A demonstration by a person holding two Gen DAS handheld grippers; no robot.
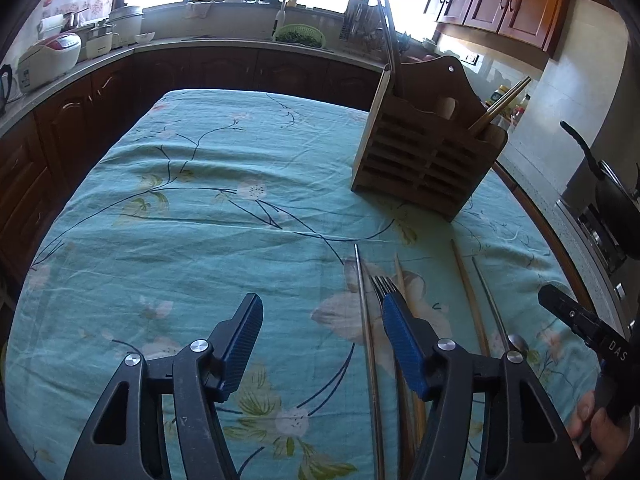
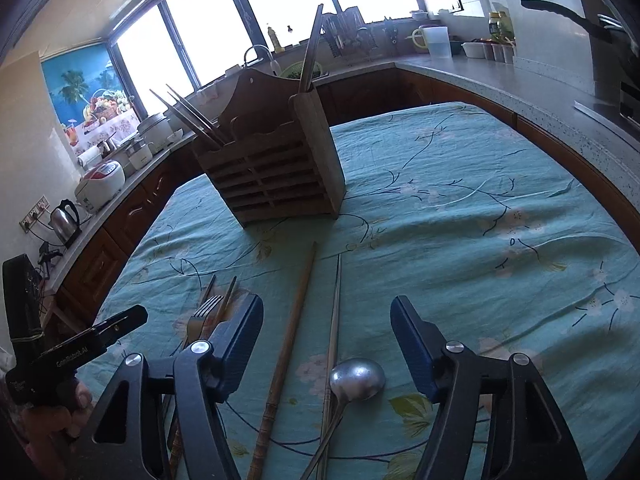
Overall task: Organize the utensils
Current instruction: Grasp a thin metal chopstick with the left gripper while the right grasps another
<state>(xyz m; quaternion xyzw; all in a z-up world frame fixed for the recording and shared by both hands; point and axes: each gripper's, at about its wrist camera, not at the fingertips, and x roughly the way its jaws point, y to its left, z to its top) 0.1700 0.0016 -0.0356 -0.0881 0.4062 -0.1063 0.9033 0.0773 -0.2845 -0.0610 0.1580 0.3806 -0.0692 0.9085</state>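
A slatted wooden utensil holder [image 1: 428, 160] [image 2: 272, 172] stands on the teal flowered tablecloth [image 1: 200, 220] with chopsticks [image 2: 188, 116] sticking out of it. Loose utensils lie in a row near me: a metal chopstick [image 1: 366, 320], a fork [image 1: 382, 286] [image 2: 204, 312], wooden chopsticks [image 1: 470, 296] [image 2: 294, 340], a metal chopstick [image 2: 334, 320] and a metal spoon [image 2: 356, 376]. My left gripper [image 1: 322, 320] is open and empty, just left of the fork. My right gripper [image 2: 326, 324] is open and empty above the spoon and chopsticks.
Kitchen counters [image 2: 500, 80] with dark cabinets ring the table. A rice cooker [image 1: 48, 56] and kettle [image 2: 66, 216] stand at the left, a black pan [image 1: 612, 196] on the stove at the right. The right gripper shows in the left wrist view [image 1: 580, 320].
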